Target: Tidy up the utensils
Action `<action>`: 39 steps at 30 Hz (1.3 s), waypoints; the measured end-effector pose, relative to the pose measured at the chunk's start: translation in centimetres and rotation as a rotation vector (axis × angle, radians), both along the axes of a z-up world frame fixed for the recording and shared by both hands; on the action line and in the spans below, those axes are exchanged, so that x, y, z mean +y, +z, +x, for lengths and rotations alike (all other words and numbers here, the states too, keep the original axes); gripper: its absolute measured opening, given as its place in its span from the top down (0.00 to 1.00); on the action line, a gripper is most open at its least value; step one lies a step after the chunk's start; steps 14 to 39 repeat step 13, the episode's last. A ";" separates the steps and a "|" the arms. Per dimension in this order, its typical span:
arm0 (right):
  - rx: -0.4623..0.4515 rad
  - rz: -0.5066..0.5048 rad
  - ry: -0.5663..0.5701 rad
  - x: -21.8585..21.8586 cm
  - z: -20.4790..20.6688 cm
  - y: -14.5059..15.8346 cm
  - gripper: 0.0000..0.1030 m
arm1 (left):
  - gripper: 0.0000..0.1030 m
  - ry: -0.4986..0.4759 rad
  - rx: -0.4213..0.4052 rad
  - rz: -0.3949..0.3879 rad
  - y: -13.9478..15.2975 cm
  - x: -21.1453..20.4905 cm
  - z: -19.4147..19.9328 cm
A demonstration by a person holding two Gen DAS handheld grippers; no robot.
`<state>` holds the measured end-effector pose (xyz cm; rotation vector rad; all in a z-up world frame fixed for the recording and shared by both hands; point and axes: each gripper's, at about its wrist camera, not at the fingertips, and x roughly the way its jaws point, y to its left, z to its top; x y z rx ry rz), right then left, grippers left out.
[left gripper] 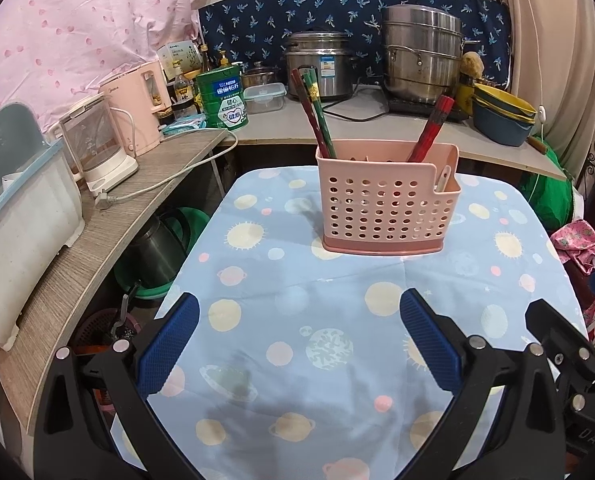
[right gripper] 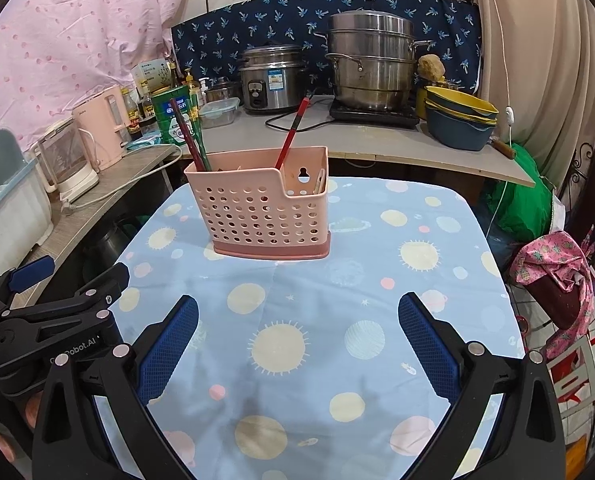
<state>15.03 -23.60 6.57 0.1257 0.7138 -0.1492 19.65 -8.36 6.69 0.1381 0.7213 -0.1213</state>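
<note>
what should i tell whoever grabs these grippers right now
Left gripper: open, empty, over the tablecloth.
Right gripper: open, empty, beside the left.
Pink utensil holder stands upright on the table, apart from both sets of fingers.
Done: chopsticks on its left side, red chopsticks further right, a pale utensil in the low end compartment.
Left: no loose utensils show on the cloth; the job looks finished, but check outside the views.

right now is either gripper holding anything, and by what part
Nothing is held. The left gripper and right gripper are both open and empty above the tablecloth.
</note>
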 end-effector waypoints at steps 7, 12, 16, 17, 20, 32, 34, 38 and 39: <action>0.000 0.000 0.001 0.0 0.0 0.0 0.06 | 0.07 0.008 0.004 -0.007 -0.1 0.1 0.1; 0.002 0.002 0.001 0.0 0.0 -0.1 0.06 | 0.07 0.019 0.002 -0.022 -0.1 0.4 0.0; 0.002 0.001 0.001 0.0 0.0 -0.2 0.06 | 0.07 0.018 0.001 -0.023 -0.1 0.4 0.1; 0.002 0.001 0.001 0.0 0.0 -0.2 0.06 | 0.07 0.018 0.001 -0.023 -0.1 0.4 0.1; 0.002 0.001 0.001 0.0 0.0 -0.2 0.06 | 0.07 0.018 0.001 -0.023 -0.1 0.4 0.1; 0.002 0.001 0.001 0.0 0.0 -0.2 0.06 | 0.07 0.018 0.001 -0.023 -0.1 0.4 0.1; 0.002 0.001 0.001 0.0 0.0 -0.2 0.06 | 0.07 0.018 0.001 -0.023 -0.1 0.4 0.1; 0.002 0.001 0.001 0.0 0.0 -0.2 0.06 | 0.07 0.018 0.001 -0.023 -0.1 0.4 0.1; 0.002 0.001 0.001 0.0 0.0 -0.2 0.06 | 0.07 0.018 0.001 -0.023 -0.1 0.4 0.1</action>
